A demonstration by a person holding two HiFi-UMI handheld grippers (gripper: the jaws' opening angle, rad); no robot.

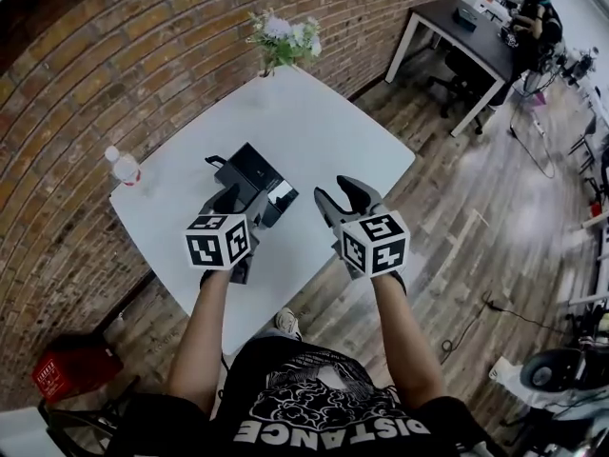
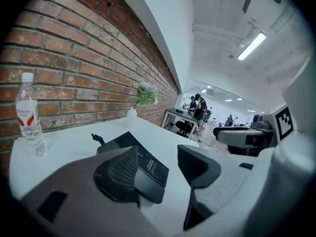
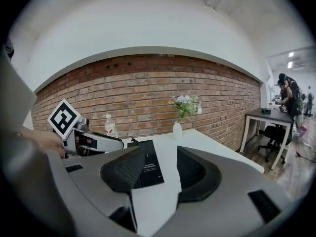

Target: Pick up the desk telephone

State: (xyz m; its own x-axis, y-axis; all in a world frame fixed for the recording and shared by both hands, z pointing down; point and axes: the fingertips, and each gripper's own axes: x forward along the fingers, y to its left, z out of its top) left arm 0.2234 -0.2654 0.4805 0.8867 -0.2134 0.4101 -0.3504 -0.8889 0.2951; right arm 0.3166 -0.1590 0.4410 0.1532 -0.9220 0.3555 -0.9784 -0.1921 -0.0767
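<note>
The black desk telephone (image 1: 249, 170) lies flat on the white table (image 1: 319, 122), left of its middle. My left gripper (image 1: 243, 201) hovers at the phone's near edge, jaws open, with the phone's near corner (image 2: 148, 168) showing just ahead between the fingers, apart from them. My right gripper (image 1: 338, 193) stands to the phone's right, over bare table, open and holding nothing. In the right gripper view the telephone (image 3: 148, 168) lies ahead and slightly left of the jaws, and the left gripper (image 3: 86, 138) shows beside it.
A clear water bottle (image 1: 122, 168) stands at the table's left corner, and a white vase of flowers (image 1: 283, 38) at the far corner by the brick wall. A red crate (image 1: 71, 369) sits on the floor. A dark desk (image 1: 466, 36) with people stands far right.
</note>
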